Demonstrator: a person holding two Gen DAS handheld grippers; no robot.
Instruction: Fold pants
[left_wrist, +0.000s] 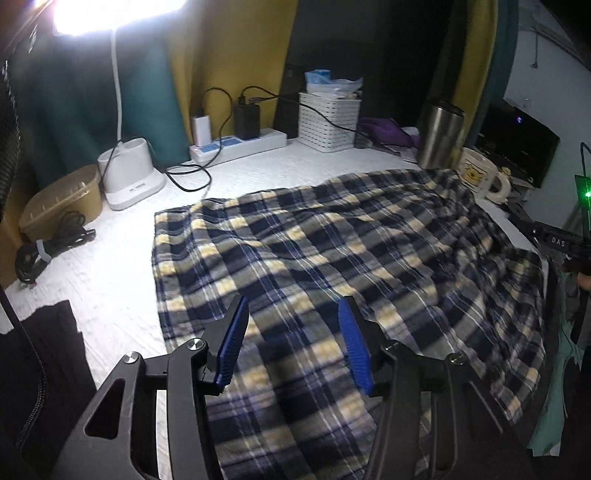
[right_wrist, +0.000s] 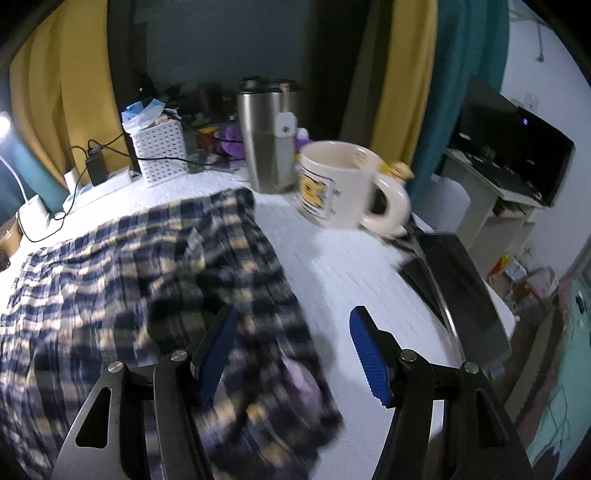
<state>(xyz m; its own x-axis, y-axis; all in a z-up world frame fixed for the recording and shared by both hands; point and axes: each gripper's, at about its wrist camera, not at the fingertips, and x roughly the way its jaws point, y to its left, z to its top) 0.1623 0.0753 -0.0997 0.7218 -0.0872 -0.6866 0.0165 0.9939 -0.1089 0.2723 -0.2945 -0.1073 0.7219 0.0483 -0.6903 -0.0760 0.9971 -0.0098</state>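
Plaid pants (left_wrist: 332, 258) in navy, grey and yellow lie spread over a white textured table top (left_wrist: 122, 258). My left gripper (left_wrist: 293, 339) hovers above their near part, jaws apart, blue pads (left_wrist: 232, 343) holding nothing. In the right wrist view the same pants (right_wrist: 166, 266) cover the left half of the table, blurred by motion. My right gripper (right_wrist: 291, 350) stands open over the pants' right edge, its left pad above the cloth, its right pad (right_wrist: 369, 354) above bare table. Part of the right gripper's body (left_wrist: 561, 240) shows at the far right of the left wrist view.
Along the back stand a steel tumbler (right_wrist: 264, 140), a cream mug (right_wrist: 340, 184), a white basket (left_wrist: 328, 120), a power strip (left_wrist: 236, 144) with chargers and a white lamp base (left_wrist: 129, 177). A coiled cable (left_wrist: 51, 247) and tan tub (left_wrist: 62, 203) sit left. A dark flat device (right_wrist: 454, 280) lies right.
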